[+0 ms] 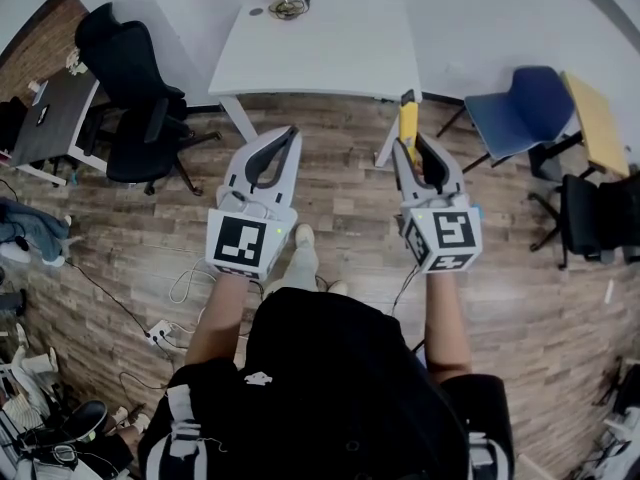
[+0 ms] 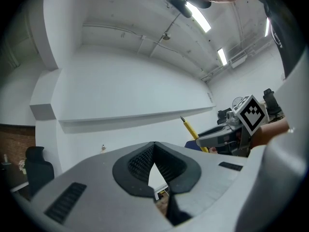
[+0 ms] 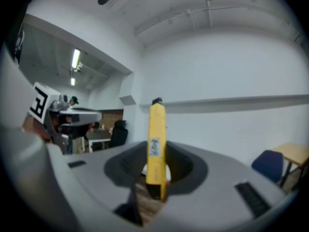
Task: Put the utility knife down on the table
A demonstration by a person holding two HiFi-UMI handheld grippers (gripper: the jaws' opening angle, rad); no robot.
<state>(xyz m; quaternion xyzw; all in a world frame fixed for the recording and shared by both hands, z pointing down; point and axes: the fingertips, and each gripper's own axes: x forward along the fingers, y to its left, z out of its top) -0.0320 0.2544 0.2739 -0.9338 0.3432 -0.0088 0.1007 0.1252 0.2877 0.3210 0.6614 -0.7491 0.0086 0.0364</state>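
Note:
A yellow utility knife [image 1: 408,123] sticks forward out of my right gripper [image 1: 411,148], which is shut on its handle end. In the right gripper view the knife [image 3: 157,124] stands upright between the dark pads, black tip uppermost. My left gripper [image 1: 291,133] hangs level beside it, shut, with its tips touching and nothing between them [image 2: 154,151]. From the left gripper view the knife [image 2: 190,129] and the right gripper [image 2: 227,138] show at the right. Both grippers are over the wooden floor, just short of the white table [image 1: 330,48] ahead.
A small coiled object [image 1: 289,7] lies at the table's far edge. A black office chair [image 1: 135,98] stands to the left, a blue chair [image 1: 520,108] and a yellow-topped desk [image 1: 595,118] to the right. Cables and a power strip [image 1: 160,334] lie on the floor at the lower left.

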